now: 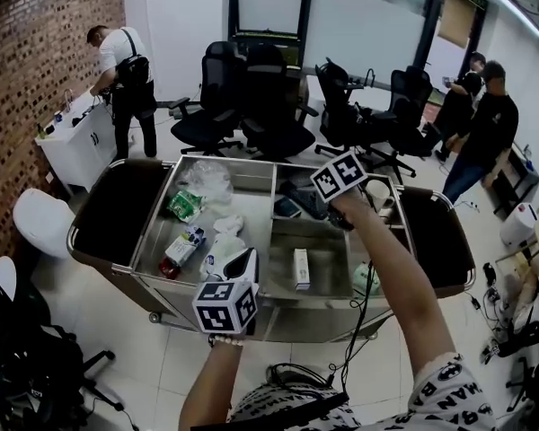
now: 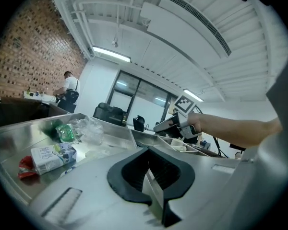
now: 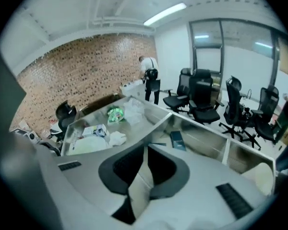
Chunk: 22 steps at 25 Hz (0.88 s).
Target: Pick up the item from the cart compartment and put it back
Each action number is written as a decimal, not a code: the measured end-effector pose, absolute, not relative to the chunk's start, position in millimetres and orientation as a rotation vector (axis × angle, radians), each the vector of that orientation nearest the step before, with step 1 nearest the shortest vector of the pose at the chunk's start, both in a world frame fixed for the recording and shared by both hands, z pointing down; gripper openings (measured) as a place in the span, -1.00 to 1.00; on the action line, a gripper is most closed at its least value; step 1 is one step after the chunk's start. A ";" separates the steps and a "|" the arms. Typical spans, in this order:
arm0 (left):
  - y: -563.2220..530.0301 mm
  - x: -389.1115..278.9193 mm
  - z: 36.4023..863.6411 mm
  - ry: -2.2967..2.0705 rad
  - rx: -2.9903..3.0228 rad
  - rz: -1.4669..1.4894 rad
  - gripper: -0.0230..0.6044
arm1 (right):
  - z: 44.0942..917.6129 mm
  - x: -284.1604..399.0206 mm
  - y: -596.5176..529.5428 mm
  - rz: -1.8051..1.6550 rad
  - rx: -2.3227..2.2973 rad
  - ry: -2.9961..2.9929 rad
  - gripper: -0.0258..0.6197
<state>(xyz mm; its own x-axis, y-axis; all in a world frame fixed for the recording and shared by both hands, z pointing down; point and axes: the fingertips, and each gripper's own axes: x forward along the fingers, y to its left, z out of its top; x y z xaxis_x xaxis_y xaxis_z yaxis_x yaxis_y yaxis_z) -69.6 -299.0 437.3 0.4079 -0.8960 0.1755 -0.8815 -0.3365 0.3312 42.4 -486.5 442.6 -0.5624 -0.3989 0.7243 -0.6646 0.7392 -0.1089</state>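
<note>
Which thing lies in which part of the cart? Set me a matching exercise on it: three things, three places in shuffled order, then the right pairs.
Things:
1. green packet
2. white box
3. dark flat item

Places:
A. near middle compartment
B. far middle compartment
C. large left compartment

Pairs: 1-C, 2-A, 3-B.

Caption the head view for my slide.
Left tongs and right tongs held above a steel cart of cartons and packets.
</note>
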 end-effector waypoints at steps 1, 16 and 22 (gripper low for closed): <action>-293.5 -68.3 437.4 -1.519 2.304 -0.065 -0.93 | 429.4 45.2 -474.8 0.472 0.828 -2.284 -0.85; -206.6 -35.5 451.7 -1.438 2.369 -0.099 -0.93 | 342.1 88.7 -234.5 0.226 1.224 -2.878 -0.90; -179.9 -15.0 460.1 -1.439 2.362 -0.087 -0.93 | 397.5 102.7 -170.6 0.154 1.294 -2.870 -0.90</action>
